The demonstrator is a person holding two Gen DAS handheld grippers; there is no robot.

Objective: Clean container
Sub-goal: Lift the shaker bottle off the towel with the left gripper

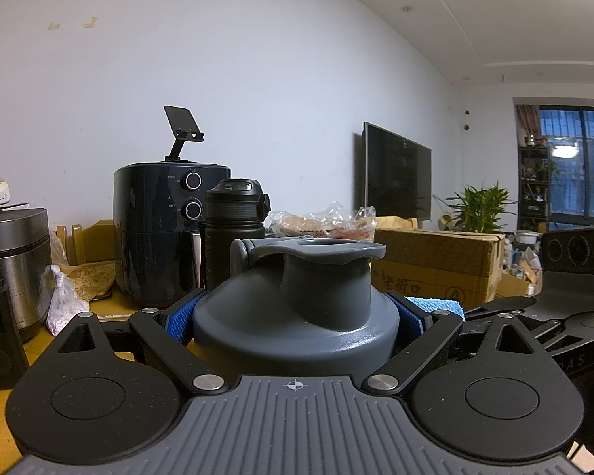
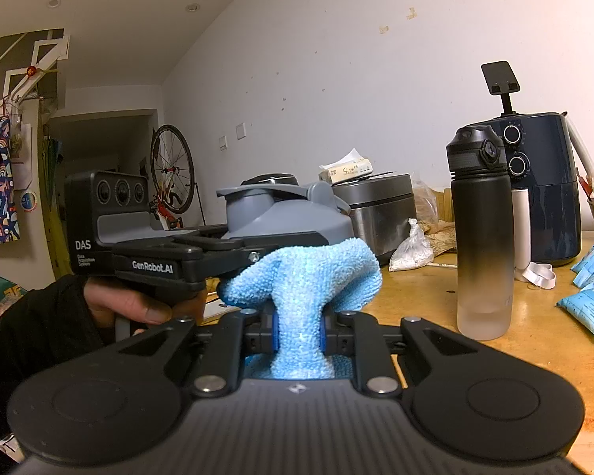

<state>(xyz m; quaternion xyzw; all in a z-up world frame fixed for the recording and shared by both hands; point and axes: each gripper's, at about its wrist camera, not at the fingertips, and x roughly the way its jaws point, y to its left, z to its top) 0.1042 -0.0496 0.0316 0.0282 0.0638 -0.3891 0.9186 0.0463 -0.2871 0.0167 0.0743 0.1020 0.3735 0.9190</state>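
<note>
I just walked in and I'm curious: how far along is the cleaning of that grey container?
Set-up looks done: the left gripper is clamped on the grey container, and the right gripper pinches a blue cloth. In hand: the cloth sits right beside the container's lid, ready to wipe. How much has been wiped I cannot tell. Left: wiping, then setting it down on the wooden table.
</note>
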